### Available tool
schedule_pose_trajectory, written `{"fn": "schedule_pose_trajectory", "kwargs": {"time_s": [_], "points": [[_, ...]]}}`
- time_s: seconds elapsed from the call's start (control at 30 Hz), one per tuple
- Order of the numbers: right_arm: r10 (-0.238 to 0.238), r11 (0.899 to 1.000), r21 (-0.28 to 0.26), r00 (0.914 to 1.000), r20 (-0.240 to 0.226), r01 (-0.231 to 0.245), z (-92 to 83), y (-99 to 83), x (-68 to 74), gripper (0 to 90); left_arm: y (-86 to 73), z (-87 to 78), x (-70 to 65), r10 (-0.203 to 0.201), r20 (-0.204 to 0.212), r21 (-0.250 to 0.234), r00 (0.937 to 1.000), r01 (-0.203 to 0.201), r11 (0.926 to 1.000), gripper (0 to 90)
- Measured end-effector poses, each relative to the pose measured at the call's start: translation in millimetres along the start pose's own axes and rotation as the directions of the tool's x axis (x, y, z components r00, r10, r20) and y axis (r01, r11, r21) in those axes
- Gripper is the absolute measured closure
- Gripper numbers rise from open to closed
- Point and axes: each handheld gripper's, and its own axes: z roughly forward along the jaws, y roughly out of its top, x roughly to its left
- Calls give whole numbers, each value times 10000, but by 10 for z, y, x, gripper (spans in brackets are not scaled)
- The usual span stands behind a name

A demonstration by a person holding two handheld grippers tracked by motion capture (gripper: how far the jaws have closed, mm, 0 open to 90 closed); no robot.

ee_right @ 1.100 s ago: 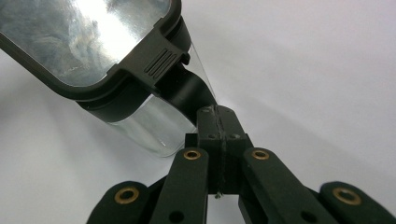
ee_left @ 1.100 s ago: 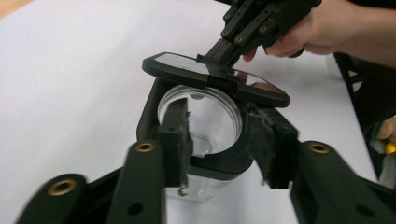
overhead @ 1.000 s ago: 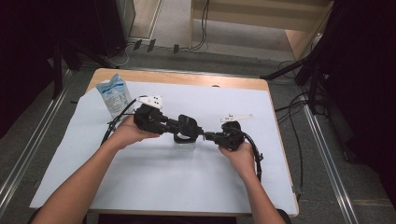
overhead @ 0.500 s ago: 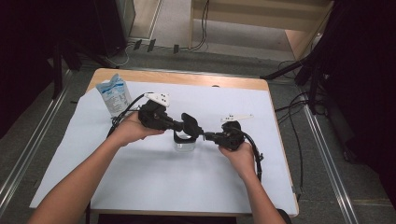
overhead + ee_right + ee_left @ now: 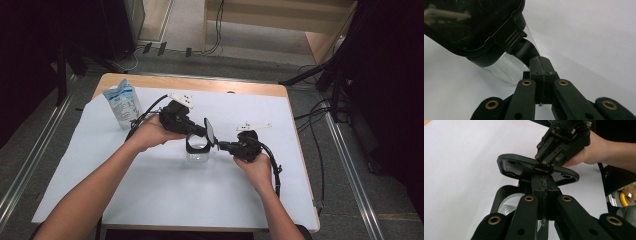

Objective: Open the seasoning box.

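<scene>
Both tongs [image 5: 202, 131] [image 5: 223, 145] on jar lid [image 5: 210, 132], mid-table [image 5: 150, 200], far from edges.

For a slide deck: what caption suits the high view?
Two hand-held grippers, left and right, open the hinged black lid of a clear jar on a white table.

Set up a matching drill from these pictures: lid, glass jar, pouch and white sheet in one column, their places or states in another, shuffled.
Things:
1. black lid
2. glass jar
3. blue-and-white pouch
4. white sheet

Places or states:
A. spread over the tabletop
B. stands upright at the far left corner
C. tipped up on edge, pinched by the left gripper
D. stands open between the two grippers

Pairs: 1-C, 2-D, 3-B, 4-A
</scene>
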Motion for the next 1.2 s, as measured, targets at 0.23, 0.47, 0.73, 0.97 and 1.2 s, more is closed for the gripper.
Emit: {"fn": "schedule_pose_trajectory", "kwargs": {"time_s": [0.23, 0.47, 0.73, 0.97, 1.2], "points": [[36, 9999, -122, 9999, 104, -35, 0, -18, 10, 900, 51, 114, -1, -131, 36, 12, 9999, 131, 9999, 900], [-21, 9998, -221, 9999, 148, 25, 2, -35, 18, 900, 91, 245, -9, -67, -16, 204, 10000, 67, 9998, 900], [-8, 9996, -298, 9997, 254, 15, 4, -45, 29, 900, 99, 307, -1, -74, 16, 169, 10000, 74, 9998, 900], [-19, 9996, -276, 9992, 401, 31, 0, -51, 40, 900, 98, 348, 7, -71, 94, 85, 9999, 71, 9999, 900], [-15, 9995, -321, 9993, 379, 27, 3, -50, 51, 900, 79, 321, 15, -78, -11, 125, 10000, 78, 9999, 900]]}}
